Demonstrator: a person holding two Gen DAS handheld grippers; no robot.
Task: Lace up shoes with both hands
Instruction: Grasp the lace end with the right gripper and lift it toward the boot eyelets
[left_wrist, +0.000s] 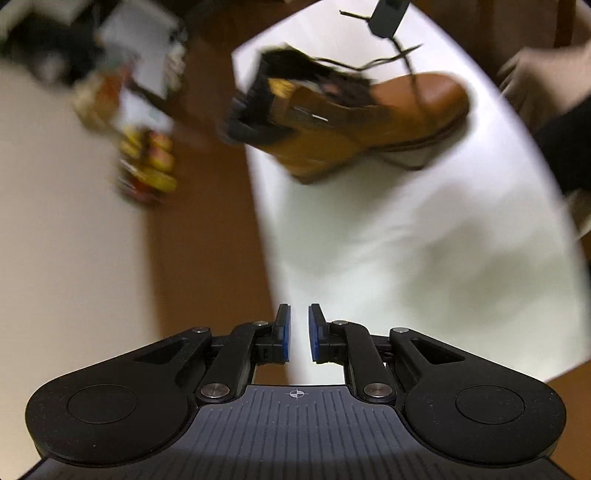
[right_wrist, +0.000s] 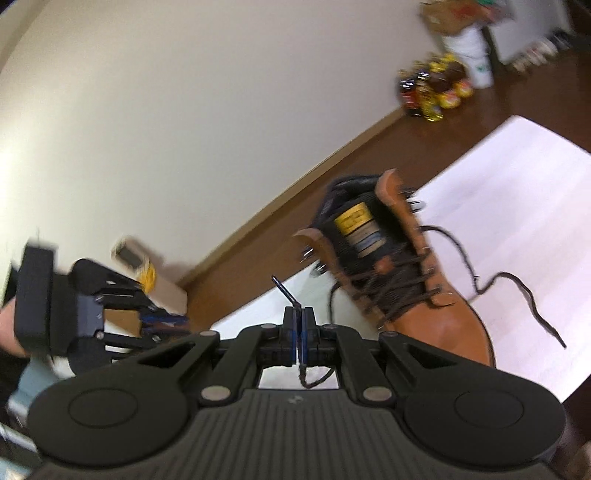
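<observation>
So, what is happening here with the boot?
A person is lacing a tan boot on a white sheet with two handheld grippers. The right gripper is shut on one end of the dark lace. The left gripper is open and holds nothing. The other lace end lies loose on the sheet.

The boot (right_wrist: 402, 273) lies on the sheet (right_wrist: 517, 206) (spread over the floor (right_wrist: 480, 107)), near its corner

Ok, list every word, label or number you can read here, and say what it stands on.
None can be read.
Yellow and grey tongue label on the tan leather boot: print blurred.
White bucket by the wall: green mark, illegible.
Yellow-capped bottles: labels blurred.
</observation>
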